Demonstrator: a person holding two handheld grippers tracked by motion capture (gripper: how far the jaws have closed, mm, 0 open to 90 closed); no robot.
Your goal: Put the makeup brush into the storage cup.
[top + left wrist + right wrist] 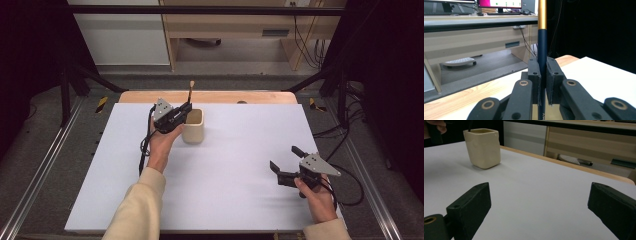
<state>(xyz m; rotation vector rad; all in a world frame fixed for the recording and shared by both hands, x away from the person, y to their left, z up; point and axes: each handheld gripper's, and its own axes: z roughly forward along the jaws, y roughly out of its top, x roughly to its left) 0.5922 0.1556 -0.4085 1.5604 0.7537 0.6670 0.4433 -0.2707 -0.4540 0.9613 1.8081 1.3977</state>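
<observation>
Brush (542, 45) upright, clamped between left fingers (534, 72), over cup (193, 126)

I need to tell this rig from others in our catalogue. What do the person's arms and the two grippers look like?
Both forearms wear cream long sleeves. Each gripper is black, topped by a grey three-cornered plate: left gripper, right gripper. The jaws are flat black blocks on linkage arms with brass-coloured pivot rings. A black cable trails from each.

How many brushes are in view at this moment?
1: the brush stands upright, clamped in the left gripper over the cream holder. More may be hidden inside the holder.
</observation>
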